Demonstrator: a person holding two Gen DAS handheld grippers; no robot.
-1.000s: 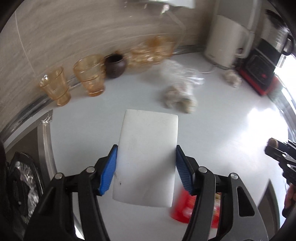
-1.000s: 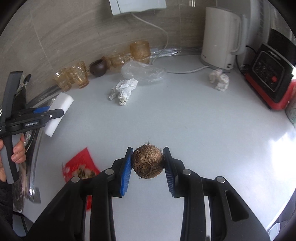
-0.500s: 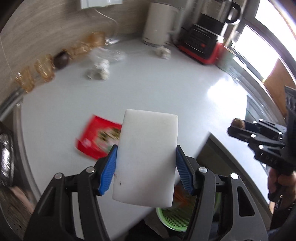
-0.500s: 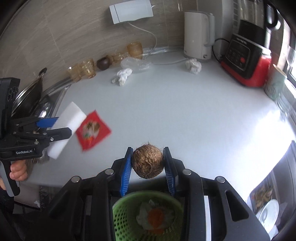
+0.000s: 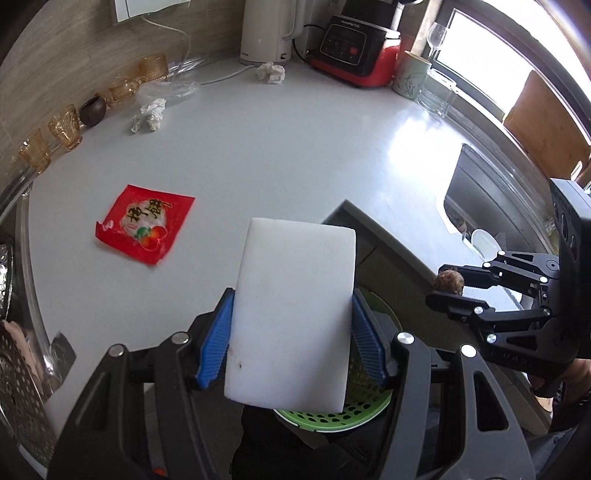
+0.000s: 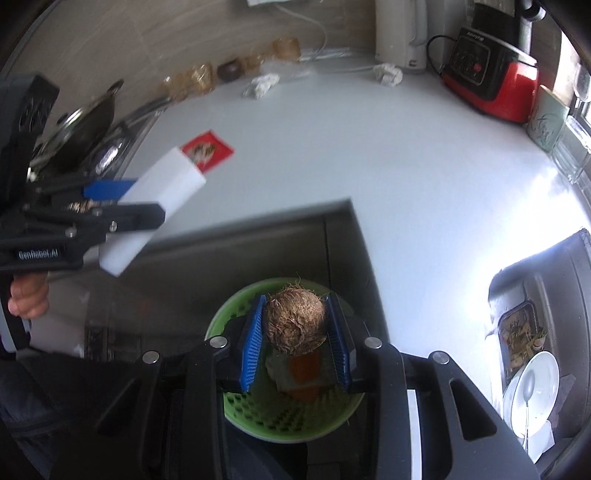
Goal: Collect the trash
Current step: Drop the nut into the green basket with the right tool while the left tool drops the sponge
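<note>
My left gripper point(image 5: 291, 339) is shut on a white foam block point(image 5: 295, 314) and holds it above the green perforated bin point(image 5: 343, 413) below the counter edge. My right gripper point(image 6: 295, 339) is shut on a brown hairy ball point(image 6: 295, 319), directly over the green bin point(image 6: 258, 421), which holds orange and pale scraps. A red snack wrapper point(image 5: 146, 229) lies flat on the white counter point(image 5: 295, 140). Crumpled tissues lie near the cups point(image 5: 149, 116) and by the kettle point(image 5: 271, 72). The right gripper shows at the right of the left wrist view point(image 5: 448, 286).
Amber glass cups point(image 5: 66, 127) and a dark bowl point(image 5: 92, 110) line the back wall. A white kettle point(image 5: 266, 29) and a red-black appliance point(image 5: 354, 48) stand at the back. A sink point(image 6: 535, 295) with dishes is at the right, a stove with pan point(image 6: 85, 118) at the left.
Both grippers have pulled back from the counter to past its front edge. The green bin has come under the right gripper and the foam block. Both grips are unchanged.
</note>
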